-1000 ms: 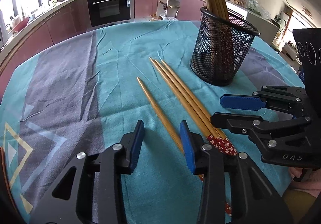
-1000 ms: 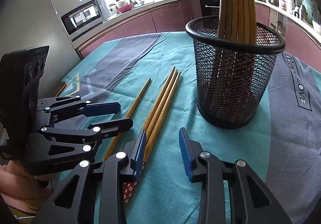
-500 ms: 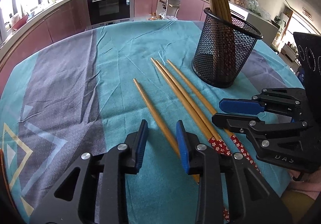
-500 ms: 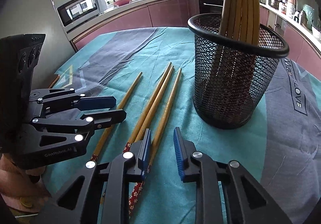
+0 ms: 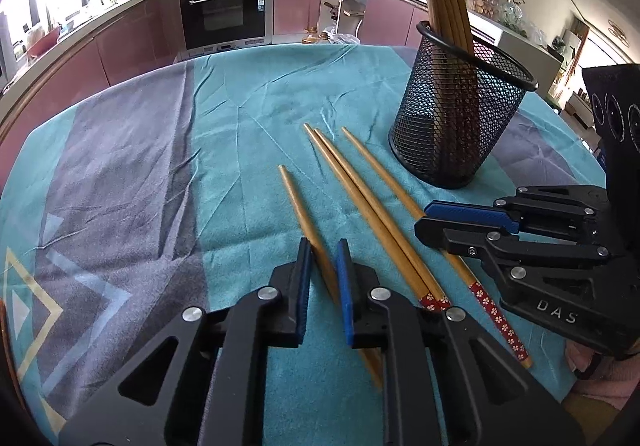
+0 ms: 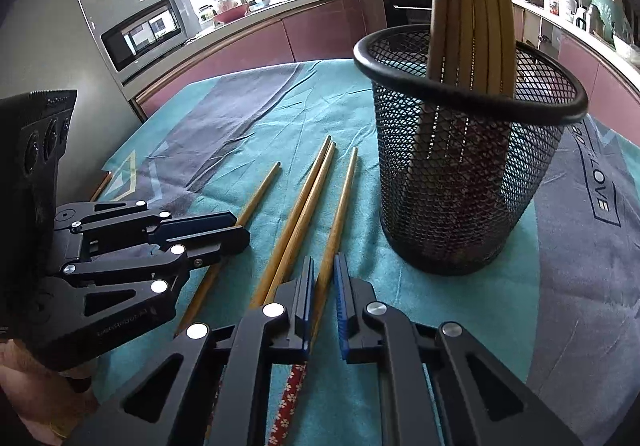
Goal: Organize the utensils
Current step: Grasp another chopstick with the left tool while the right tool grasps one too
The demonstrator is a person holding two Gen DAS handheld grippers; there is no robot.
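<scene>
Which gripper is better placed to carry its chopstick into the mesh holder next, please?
Right. The right gripper straddles the chopstick nearest the mesh holder; the left gripper straddles the farthest one.

smooth wooden chopsticks [image 5: 362, 190] lie on matt wrinkled cloth [image 5: 248, 118] beside a black metal-mesh holder [image 5: 456, 118].

My right gripper [image 5: 460, 222] reads "DAS", my tablecloth [image 6: 600, 202] shows "LOVE", and my left gripper [image 6: 224, 230] perhaps "GenRobot.AI".
</scene>
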